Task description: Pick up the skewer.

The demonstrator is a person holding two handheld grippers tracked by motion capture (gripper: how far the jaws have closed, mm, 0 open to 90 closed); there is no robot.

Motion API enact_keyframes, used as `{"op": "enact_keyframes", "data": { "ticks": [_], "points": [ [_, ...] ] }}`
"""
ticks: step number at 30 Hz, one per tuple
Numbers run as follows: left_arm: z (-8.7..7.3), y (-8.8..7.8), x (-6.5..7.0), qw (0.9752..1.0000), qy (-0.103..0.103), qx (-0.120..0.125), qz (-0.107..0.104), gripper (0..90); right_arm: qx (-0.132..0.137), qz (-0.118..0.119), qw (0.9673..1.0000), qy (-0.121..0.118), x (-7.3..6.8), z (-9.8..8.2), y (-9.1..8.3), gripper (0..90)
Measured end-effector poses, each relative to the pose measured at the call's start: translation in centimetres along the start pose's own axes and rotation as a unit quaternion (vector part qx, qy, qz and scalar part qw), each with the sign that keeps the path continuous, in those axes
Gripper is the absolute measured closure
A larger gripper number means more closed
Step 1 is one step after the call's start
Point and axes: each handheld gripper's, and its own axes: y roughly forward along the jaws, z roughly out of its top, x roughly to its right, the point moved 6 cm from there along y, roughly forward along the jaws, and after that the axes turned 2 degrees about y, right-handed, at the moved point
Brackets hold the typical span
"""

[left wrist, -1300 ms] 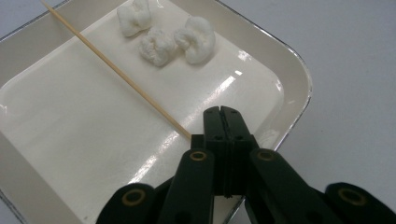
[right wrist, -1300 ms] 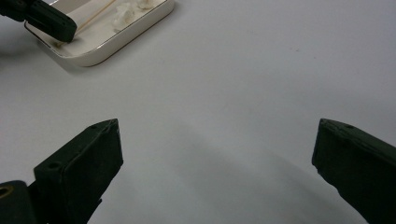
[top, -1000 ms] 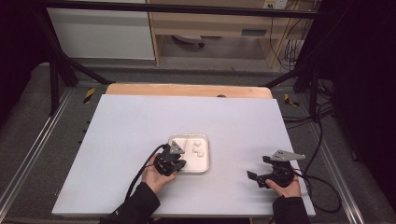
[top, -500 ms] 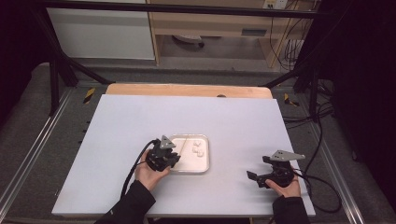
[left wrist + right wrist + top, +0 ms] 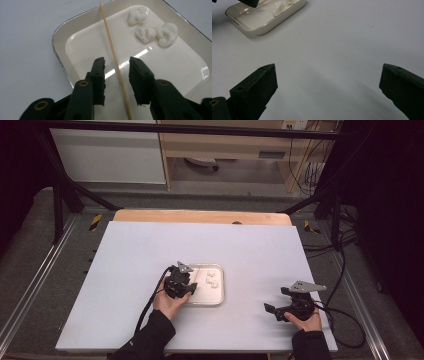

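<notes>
The left gripper is opening narrowly, releasing the wooden skewer into the tray, completing placement.

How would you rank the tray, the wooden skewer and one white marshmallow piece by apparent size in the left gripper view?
1. Tray
2. Wooden skewer, long but very thin
3. White marshmallow piece; all three pieces look alike.

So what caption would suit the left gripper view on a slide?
Left gripper, jaws just opened, straddling a thin wooden skewer over a white tray holding three white puffs.
</notes>
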Motion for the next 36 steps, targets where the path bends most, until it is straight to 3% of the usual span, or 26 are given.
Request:
{"op": "enact_keyframes", "data": {
  "ticks": [14, 18, 27, 31, 36],
  "points": [
    [-0.4, 0.2, 0.7, 0.9996, 0.006, -0.002, 0.028, 88.0, 0.001, 0.000, 1.0000, 0.000, 0.0, 0.0, 0.0, 2.0],
    [-0.5, 0.2, 0.7, 0.9995, 0.003, 0.000, 0.033, 88.7, 0.002, 0.000, 1.0000, -0.001, 0.0, 0.0, 0.0, 2.0],
    [-0.2, -0.7, 0.5, 0.9995, 0.004, 0.028, 0.013, 89.0, 0.003, -0.001, 1.0000, -0.008, -0.1, 0.1, 0.0, 1.5],
    [-0.1, -1.6, 0.1, 0.9992, 0.016, 0.035, 0.005, 89.0, 0.002, -0.001, 0.9999, -0.015, -0.4, 0.4, 0.0, 0.8],
    [0.0, -2.9, -0.2, 0.9984, 0.043, 0.033, -0.013, 89.0, 0.001, -0.012, 0.9990, -0.044, -0.9, 1.0, 0.1, 0.6]
  ]
}}
